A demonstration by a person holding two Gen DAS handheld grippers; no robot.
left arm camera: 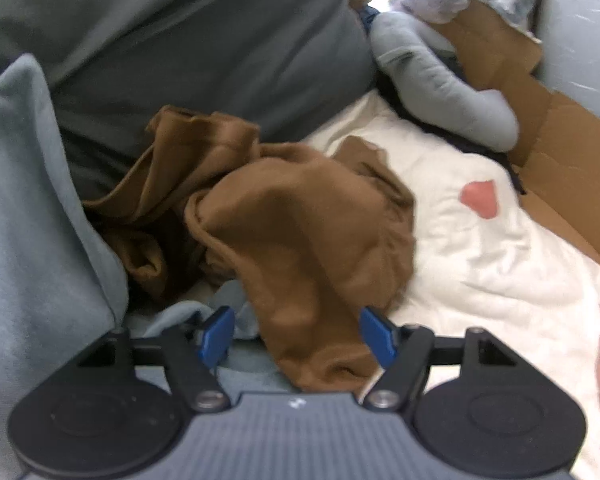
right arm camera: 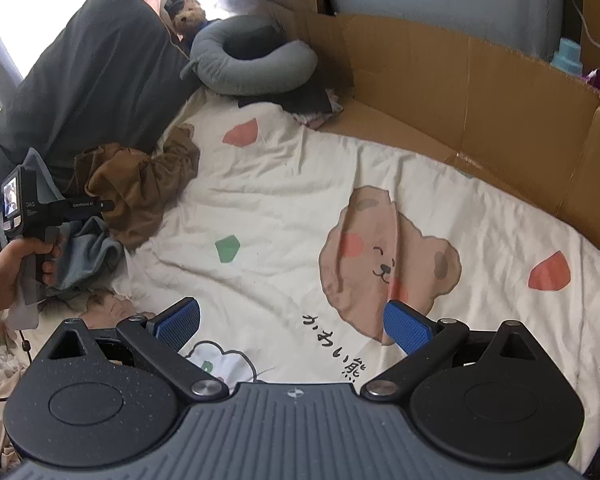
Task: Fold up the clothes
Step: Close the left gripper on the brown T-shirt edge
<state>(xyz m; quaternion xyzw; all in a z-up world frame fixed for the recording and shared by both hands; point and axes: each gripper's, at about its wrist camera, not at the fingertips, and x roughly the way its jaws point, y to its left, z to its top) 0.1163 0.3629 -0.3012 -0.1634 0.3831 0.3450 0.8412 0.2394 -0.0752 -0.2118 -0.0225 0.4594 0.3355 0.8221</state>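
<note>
Brown garment [left arm camera: 300, 232] looks thin, limp, slippery; I'd pinch its hem. Left tool [left arm camera: 298, 336] spread around fabric, right tool [right arm camera: 292, 324] released.

Black East Asian characters on the cream bedsheet [right arm camera: 284, 208] just ahead of the right gripper [right arm camera: 292, 322], below the printed bear, small white lettering on the left gripper [right arm camera: 108, 205], too small to read

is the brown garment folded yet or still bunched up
Still bunched up. The brown garment lies crumpled in loose wrinkles against the dark pillow, with no flat layers; one end drapes between the open left gripper.
</note>
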